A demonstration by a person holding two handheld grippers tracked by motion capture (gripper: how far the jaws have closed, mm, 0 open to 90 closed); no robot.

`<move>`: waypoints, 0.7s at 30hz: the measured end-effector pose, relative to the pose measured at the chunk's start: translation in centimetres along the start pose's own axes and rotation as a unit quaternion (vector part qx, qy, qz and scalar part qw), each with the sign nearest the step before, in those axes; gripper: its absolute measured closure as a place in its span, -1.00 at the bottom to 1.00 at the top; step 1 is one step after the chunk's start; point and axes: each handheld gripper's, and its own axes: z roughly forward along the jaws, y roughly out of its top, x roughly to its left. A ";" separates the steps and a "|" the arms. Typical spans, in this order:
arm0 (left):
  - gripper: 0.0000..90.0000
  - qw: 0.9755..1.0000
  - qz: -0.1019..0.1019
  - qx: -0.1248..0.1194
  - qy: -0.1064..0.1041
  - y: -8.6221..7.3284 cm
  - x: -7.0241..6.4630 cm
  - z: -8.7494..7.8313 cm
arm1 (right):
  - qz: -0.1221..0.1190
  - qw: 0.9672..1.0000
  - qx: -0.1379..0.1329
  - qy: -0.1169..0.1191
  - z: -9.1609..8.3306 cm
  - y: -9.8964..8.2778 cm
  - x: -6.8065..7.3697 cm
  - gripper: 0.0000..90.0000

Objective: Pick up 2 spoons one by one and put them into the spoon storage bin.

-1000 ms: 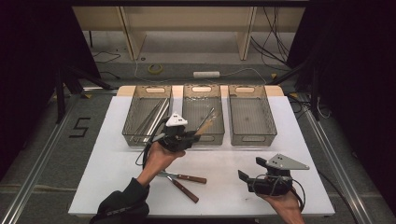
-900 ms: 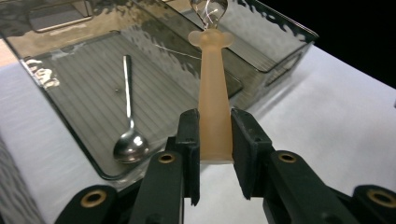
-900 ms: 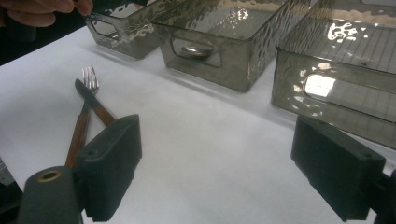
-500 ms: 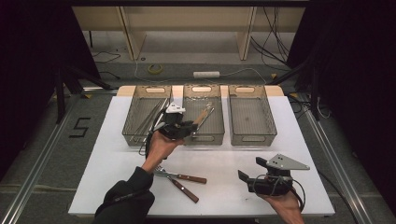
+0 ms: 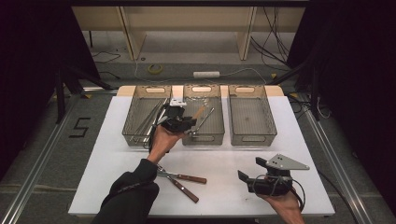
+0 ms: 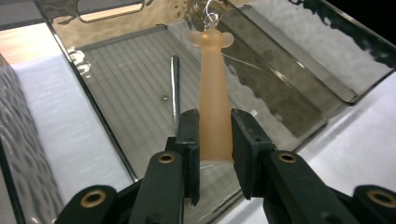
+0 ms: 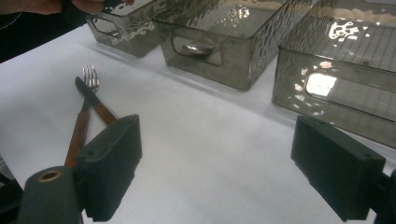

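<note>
Left gripper (image 6: 214,135) clamped on the wooden handle (image 6: 214,107) of a utensil, near its butt end; the handle runs straight out from the jaws. It hangs above the middle bin (image 5: 208,138), which has a metal utensil (image 6: 175,91) on its floor. Right gripper (image 7: 215,163) wide open, nothing between the jaws, low over the white table (image 5: 224,163). Fork (image 7: 84,116) and knife (image 7: 95,100) lie crossed off to its left.

Bright white table (image 5: 224,158) amid dark surroundings, glare on bin walls (image 7: 224,18), soft, slightly blurry frames
</note>
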 end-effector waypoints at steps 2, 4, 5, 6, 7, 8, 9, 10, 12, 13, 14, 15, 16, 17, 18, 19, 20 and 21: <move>0.63 1.000 -0.004 0.002 0.003 0.0 0.2 0.2 | 0.000 1.000 -0.001 0.000 0.0 0.0 0.0 -0.61; 0.63 1.000 -0.007 0.001 0.004 0.0 0.4 0.3 | -0.001 1.000 -0.001 0.001 0.0 0.0 0.0 -0.61; 0.63 1.000 -0.006 0.004 0.006 0.0 0.5 0.4 | 0.000 1.000 0.000 0.000 0.0 0.0 0.0 -0.61; 0.63 1.000 -0.008 0.004 0.007 0.0 0.5 0.5 | 0.000 1.000 0.000 0.000 0.0 0.0 0.0 -0.61; 0.62 1.000 -0.008 0.006 0.008 0.0 0.5 0.6 | 0.000 1.000 0.000 0.000 0.0 0.0 0.0 -0.61; 0.62 1.000 -0.009 0.008 0.009 0.0 0.6 0.6 | 0.000 1.000 -0.002 0.000 0.0 0.0 0.0 -0.61; 0.62 1.000 -0.010 0.010 0.008 0.0 0.6 0.8 | -0.001 1.000 -0.001 0.001 0.0 0.0 0.0 -0.61; 0.62 1.000 -0.012 0.011 0.009 0.0 0.7 0.9 | -0.001 1.000 0.000 0.001 0.0 0.0 0.0 -0.61; 0.62 1.000 -0.011 0.017 0.010 -0.1 0.8 1.0 | -0.001 1.000 0.000 0.002 0.0 0.0 0.0 -0.61; 0.62 1.000 -0.013 0.019 0.011 -0.1 0.8 1.1 | -0.002 1.000 -0.001 0.002 0.0 0.0 0.0 -0.61; 0.62 1.000 -0.013 0.020 0.011 -0.1 0.9 1.2 | -0.002 1.000 -0.001 0.002 0.0 0.0 0.0 -0.61; 0.62 1.000 -0.013 0.021 0.011 -0.1 0.9 1.2 | -0.001 1.000 0.001 0.003 0.0 0.0 0.1 -0.61; 0.62 1.000 -0.013 0.021 0.012 -0.1 0.9 1.2 | -0.001 1.000 0.002 0.003 0.0 0.0 0.1 -0.61; 0.62 1.000 -0.012 0.022 0.012 -0.1 0.9 1.3 | -0.001 1.000 0.003 0.003 0.0 0.0 0.1 -0.61; 0.62 1.000 -0.011 0.024 0.012 -0.1 0.8 1.3 | -0.002 1.000 0.002 0.003 0.0 0.0 0.1 -0.61; 0.62 1.000 -0.013 0.024 0.013 -0.1 0.8 1.4 | -0.002 1.000 0.001 0.003 0.0 0.0 0.1 -0.61; 0.62 0.999 -0.011 0.027 0.011 -0.1 0.8 1.4 | -0.001 1.000 0.002 0.003 0.0 0.0 0.1 -0.61; 0.62 0.999 -0.012 0.030 0.013 -0.1 0.9 1.5 | -0.002 1.000 0.003 0.003 0.1 0.0 0.1 -0.61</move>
